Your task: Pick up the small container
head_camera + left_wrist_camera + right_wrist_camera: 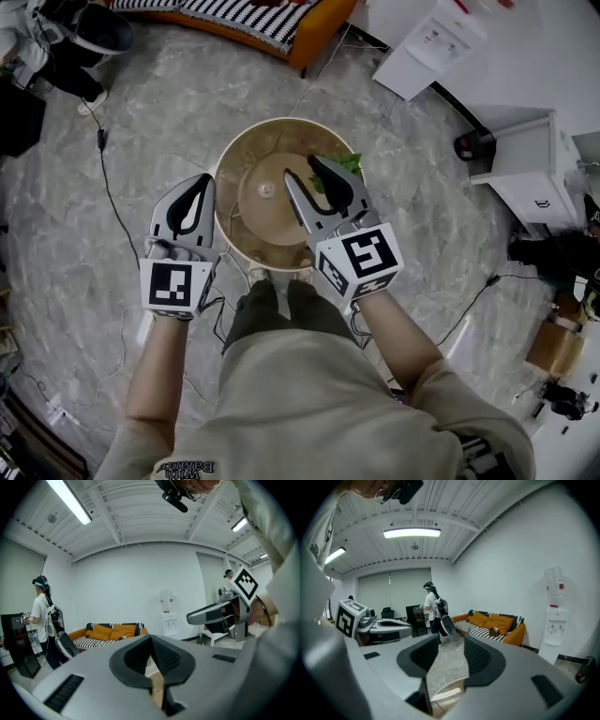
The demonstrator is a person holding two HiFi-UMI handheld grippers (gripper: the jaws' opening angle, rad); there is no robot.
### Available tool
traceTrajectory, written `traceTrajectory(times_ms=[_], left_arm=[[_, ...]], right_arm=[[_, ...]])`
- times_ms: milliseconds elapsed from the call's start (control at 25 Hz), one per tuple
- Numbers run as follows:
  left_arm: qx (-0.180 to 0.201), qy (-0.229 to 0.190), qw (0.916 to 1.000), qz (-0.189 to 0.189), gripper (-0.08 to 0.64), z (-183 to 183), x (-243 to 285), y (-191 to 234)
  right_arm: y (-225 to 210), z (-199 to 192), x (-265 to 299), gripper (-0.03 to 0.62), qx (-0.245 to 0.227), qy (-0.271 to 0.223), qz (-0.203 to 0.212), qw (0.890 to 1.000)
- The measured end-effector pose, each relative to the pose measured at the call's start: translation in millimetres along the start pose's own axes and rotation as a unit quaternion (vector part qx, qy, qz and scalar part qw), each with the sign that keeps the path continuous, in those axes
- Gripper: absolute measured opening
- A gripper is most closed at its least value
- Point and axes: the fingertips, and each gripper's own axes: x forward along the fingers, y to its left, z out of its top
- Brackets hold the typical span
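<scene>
1. Head view: round tan table (234, 159) w/ raised rim sits at frame centre on a grey marbled floor (94, 234). The wearer's legs are directly below it in frame.
2. Small container (267, 189): tiny pale round item at about the middle of the table top, standing free. Too small to make out detail. Neither gripper touches it.
3. Green leafy item (349, 164) lies toward the table's right rim, partly hidden behind the right gripper.
4. Right gripper (302, 169) is over the table, just right of the small container, tips pointing toward the top of the frame. In the right gripper view (450, 641) the fingers (480, 660) stand apart w/ nothing between them. Only floor and a curved strip of table rim (440, 693) show through the gap.
5. Left gripper (202, 183) is just outside the table's left rim, over the floor and apart from the container. In the left gripper view (150, 638) the fingers (166, 656) meet at the tips and hold nothing.
6. Each gripper shows in the other's view: the right at mid-right of the left gripper view, the left at mid-left of the right gripper view.
7. Bkgd: orange sofa (314, 33) w/ striped seat at top of the head view. It is also in both gripper views, w/ a white water dispenser (555, 616) and a standing person (432, 606).
</scene>
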Motion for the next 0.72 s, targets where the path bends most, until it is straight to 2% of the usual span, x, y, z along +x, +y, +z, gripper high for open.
traceTrajectory(times_ms=[120,280,720], left_arm=[[0.000,0.007,1.0000,0.006,0.006,-22,20,8],[-0.005,0.026,0.9996,0.007,0.006,-58,43,15],[-0.038,0.093,0.9949,-0.009,0.006,-201,97,27]], right_arm=[[-2,-34,35,0.212,-0.003,0.024,0.017,1.000],[-9,-91,76,0.255,0.012,0.068,0.024,0.997],[-27,-280,180,0.308,0.018,0.141,0.022,0.990]])
